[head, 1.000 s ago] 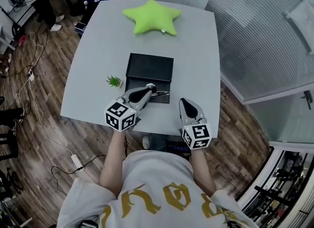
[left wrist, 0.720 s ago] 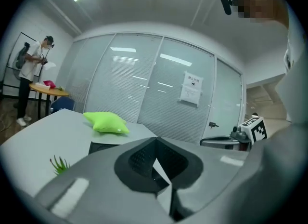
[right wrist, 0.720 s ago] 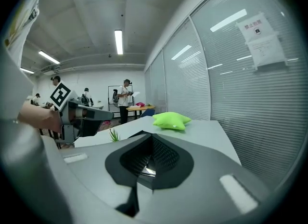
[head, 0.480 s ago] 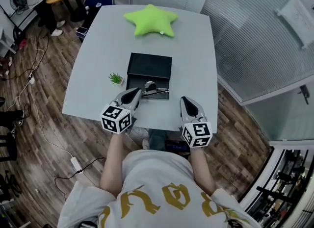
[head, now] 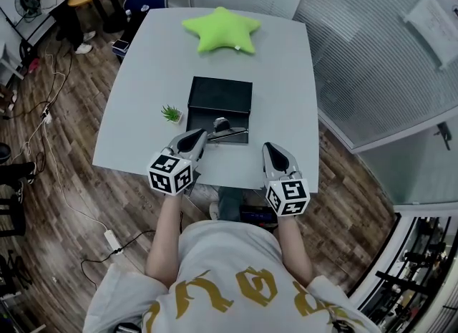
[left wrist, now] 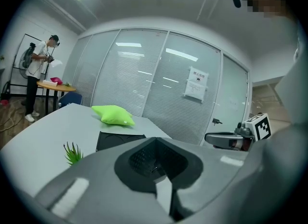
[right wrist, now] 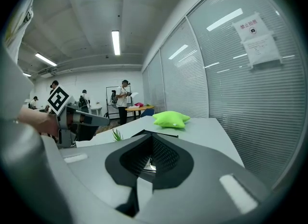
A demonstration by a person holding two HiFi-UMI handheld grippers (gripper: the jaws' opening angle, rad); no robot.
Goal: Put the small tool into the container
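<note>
The black flat container [head: 220, 96] lies in the middle of the grey table [head: 136, 109]. The small tool [head: 223, 129], silver and black, rests on the container's near edge. My left gripper [head: 195, 137] is shut and holds nothing; it hangs a short way left of and nearer than the tool, apart from it. My right gripper [head: 273, 151] is also shut and holds nothing, over the table's front edge to the right of the container. In the left gripper view the container [left wrist: 118, 140] shows beyond the meeting jaws of the left gripper [left wrist: 156, 141].
A green star pillow [head: 220, 29] lies at the table's far end. A tiny potted plant [head: 171, 114] stands just left of the container. A glass wall with blinds [head: 379, 52] runs along the right. People stand by a round table [right wrist: 137, 107] far off.
My left gripper was at the tool one second ago; it has pulled back toward me and the tool stays on the container's near edge. The right gripper has hardly moved.
</note>
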